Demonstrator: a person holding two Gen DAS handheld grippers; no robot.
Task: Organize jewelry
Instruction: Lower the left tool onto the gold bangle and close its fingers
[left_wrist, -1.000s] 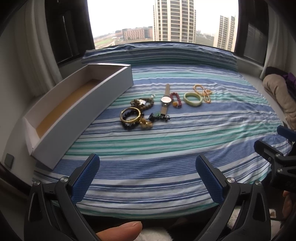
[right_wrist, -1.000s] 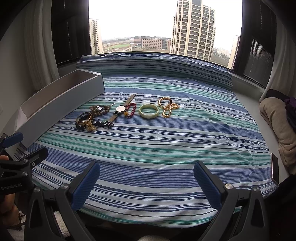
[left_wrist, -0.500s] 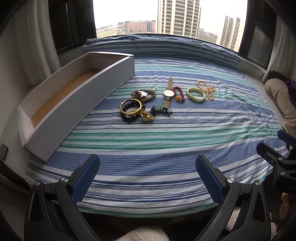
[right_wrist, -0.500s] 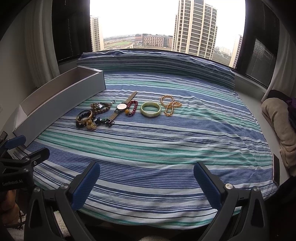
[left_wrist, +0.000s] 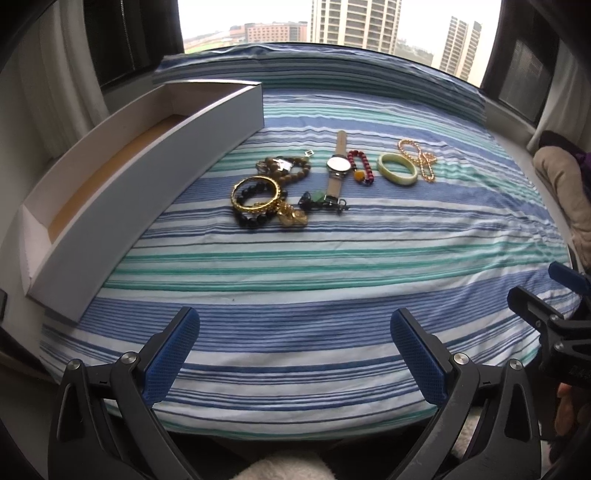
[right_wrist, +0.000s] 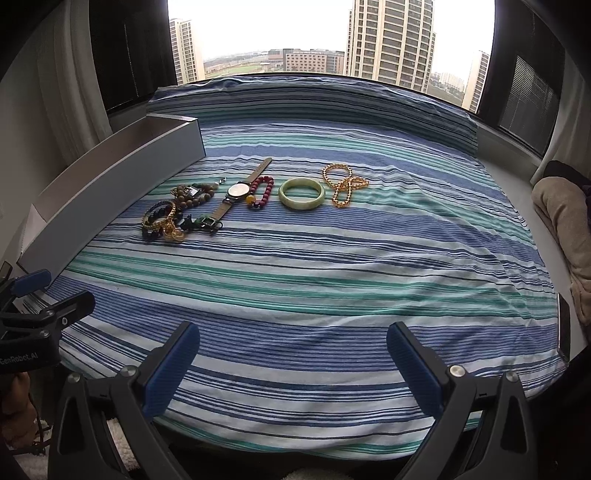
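Both claws have advanced; left gripper (left_wrist: 295, 350) and right gripper (right_wrist: 293, 354) gape empty. Ahead, jade bangle (right_wrist: 301, 194), watch (left_wrist: 338, 165) lie outside the box (left_wrist: 122, 199).

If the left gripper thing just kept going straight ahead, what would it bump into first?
Probably the striped bedspread first, since the open left hand-held gripper sits low over it. Sliding on, it would likely meet the black clip piece with a green stone before the watch. Depth is hard to judge here.
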